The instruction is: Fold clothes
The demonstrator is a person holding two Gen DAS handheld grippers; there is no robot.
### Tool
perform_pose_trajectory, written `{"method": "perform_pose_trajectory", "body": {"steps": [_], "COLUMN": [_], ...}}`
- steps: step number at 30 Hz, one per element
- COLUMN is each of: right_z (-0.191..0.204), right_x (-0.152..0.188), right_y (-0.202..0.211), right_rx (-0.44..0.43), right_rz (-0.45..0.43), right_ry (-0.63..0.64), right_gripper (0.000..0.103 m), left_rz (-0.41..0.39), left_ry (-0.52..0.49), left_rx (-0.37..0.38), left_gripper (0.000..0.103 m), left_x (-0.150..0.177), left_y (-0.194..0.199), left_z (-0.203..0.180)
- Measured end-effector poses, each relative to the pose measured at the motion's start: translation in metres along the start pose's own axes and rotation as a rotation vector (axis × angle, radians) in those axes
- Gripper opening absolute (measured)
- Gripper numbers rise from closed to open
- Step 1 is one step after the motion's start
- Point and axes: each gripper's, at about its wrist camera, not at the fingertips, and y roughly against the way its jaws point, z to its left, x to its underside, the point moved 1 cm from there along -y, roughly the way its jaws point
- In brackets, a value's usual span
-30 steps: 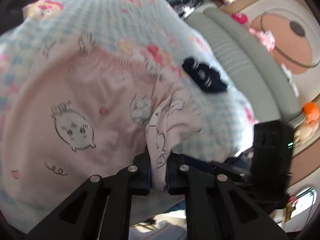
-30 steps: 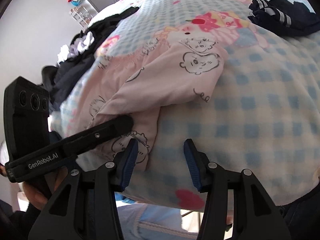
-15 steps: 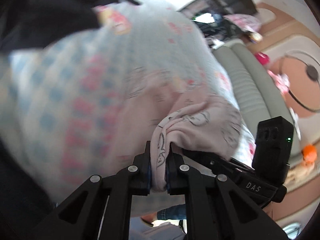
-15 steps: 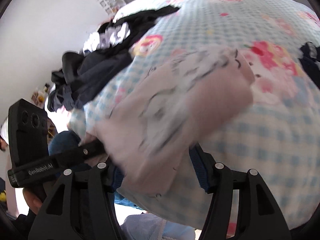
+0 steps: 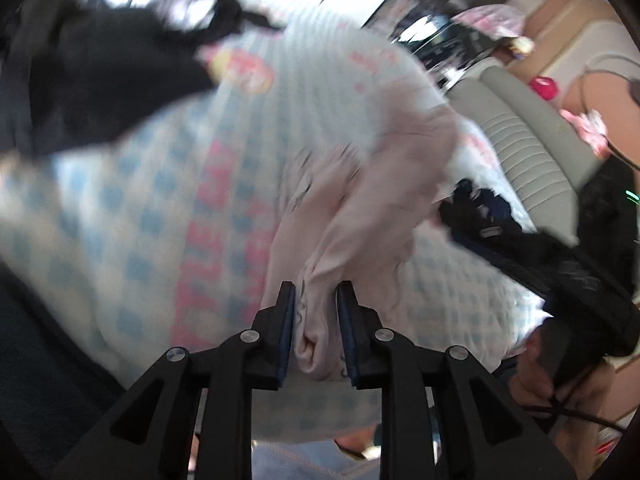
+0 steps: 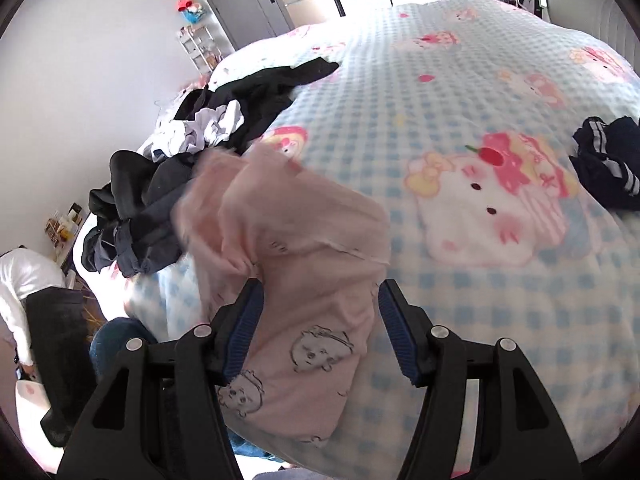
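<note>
A pale pink garment (image 5: 360,208) printed with cartoon faces lies bunched on the blue-checked bedspread (image 5: 140,220). My left gripper (image 5: 316,312) has a folded edge of it between its pads; the jaws are opening, and the cloth still reaches from pad to pad. In the right wrist view the same pink garment (image 6: 304,280) hangs in front of my right gripper (image 6: 316,320). Its jaws stand wide and are still opening, with the cloth between them but not squeezed. The right gripper's body (image 5: 520,248) shows at the right of the left wrist view, its finger tucked under the cloth.
A heap of dark and white clothes (image 6: 152,208) lies at the bed's left edge. A navy garment with white stripes (image 6: 604,168) rests on the bedspread (image 6: 480,80) at the right. A grey padded headboard (image 5: 532,144) runs along the far side. A person in white (image 6: 24,280) stands at the far left.
Both grippers swung toward the clothes heap, carrying the pink garment's edge over itself. The left jaws have widened around the cloth. The right jaws opened wider, with the garment now between them.
</note>
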Motion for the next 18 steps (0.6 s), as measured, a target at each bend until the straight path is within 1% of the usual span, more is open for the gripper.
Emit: {"method": "perform_pose_trajectory", "body": {"steps": [2,3,5,7,11,12,13,15,16,17,18], "right_z": [0.002,0.002,0.002,-0.003,-0.016,-0.02,-0.023,-0.03,-0.032,-0.034,-0.036], "right_x": [-0.002,-0.002,0.002,0.005,0.01,0.011,0.012,0.015,0.016,0.017,0.019], "right_y": [-0.009,-0.01,-0.007,-0.005,0.0,0.002,0.003,0.004,0.004,0.002,0.0], "right_rx": [0.011,0.012,-0.006,-0.016,-0.006,-0.003,-0.001,0.003,0.006,0.014,0.022], "right_rz": [0.033,0.043,0.041,0.031,0.031,0.031,0.032,0.043,0.049,0.058,0.072], "right_ry": [0.021,0.029,0.026,0.003,-0.044,-0.056,-0.067,-0.086,-0.092,-0.093,-0.09], "right_gripper": [0.064,0.064,0.064,0.065,0.065,0.066,0.066,0.066,0.066,0.066,0.066], "left_rz": [-0.049,-0.059,-0.065,-0.062,-0.022,-0.017,-0.007,-0.001,-0.008,-0.018,-0.027], "left_ry": [-0.047,-0.062,-0.075,-0.067,-0.064,-0.068,-0.068,-0.057,-0.056,-0.053,-0.05], "left_rx": [-0.003,-0.009,-0.031,-0.028,0.037,0.054,0.07,0.073,0.083,0.077,0.07], "left_gripper": [0.026,0.03,0.032,0.032,0.032,0.034,0.04,0.046,0.046,0.044,0.029], "left_x": [-0.006,-0.008,-0.013,-0.016,-0.016,-0.016,-0.019,-0.028,-0.032,-0.035,-0.038], "left_y": [0.009,0.011,0.014,0.015,0.005,0.002,-0.003,-0.012,-0.015,-0.018,-0.022], "left_z": [-0.009,-0.011,-0.008,0.0,0.009,0.008,0.007,0.003,0.002,0.001,0.001]}}
